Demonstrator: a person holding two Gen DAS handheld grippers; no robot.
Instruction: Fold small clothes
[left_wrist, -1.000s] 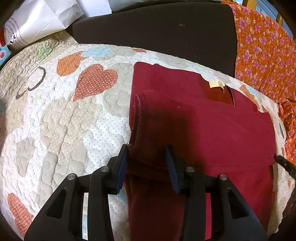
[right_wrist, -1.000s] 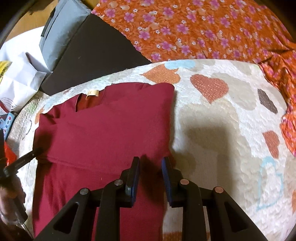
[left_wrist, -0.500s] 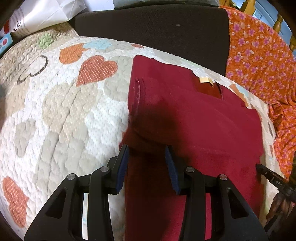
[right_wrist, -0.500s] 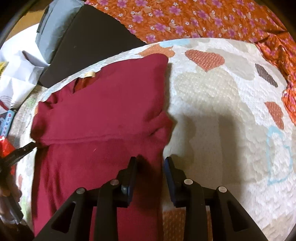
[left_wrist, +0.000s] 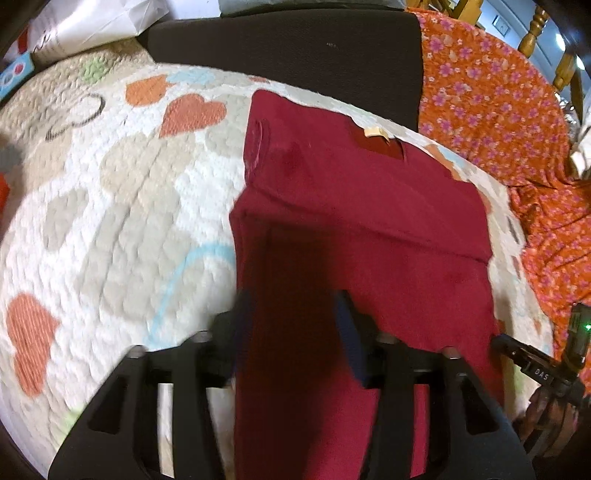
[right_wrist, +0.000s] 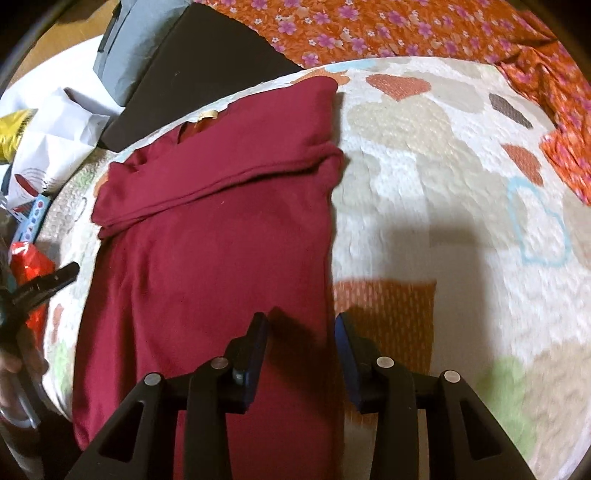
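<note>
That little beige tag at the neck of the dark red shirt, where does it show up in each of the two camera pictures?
Left wrist view: the tag is in the upper middle, right of centre, at the far edge of the red shirt.
Right wrist view: the tag is in the upper left, again at the shirt's far edge.
Shared landmark: the dark cushion just beyond the tag.

Maroon garment (right_wrist: 207, 236), sleeves folded in

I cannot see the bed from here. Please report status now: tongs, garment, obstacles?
Left tongs and right tongs open, just widened, gripping nothing. Maroon garment flat on quilt, sleeves folded in. Nothing in the way.
</note>
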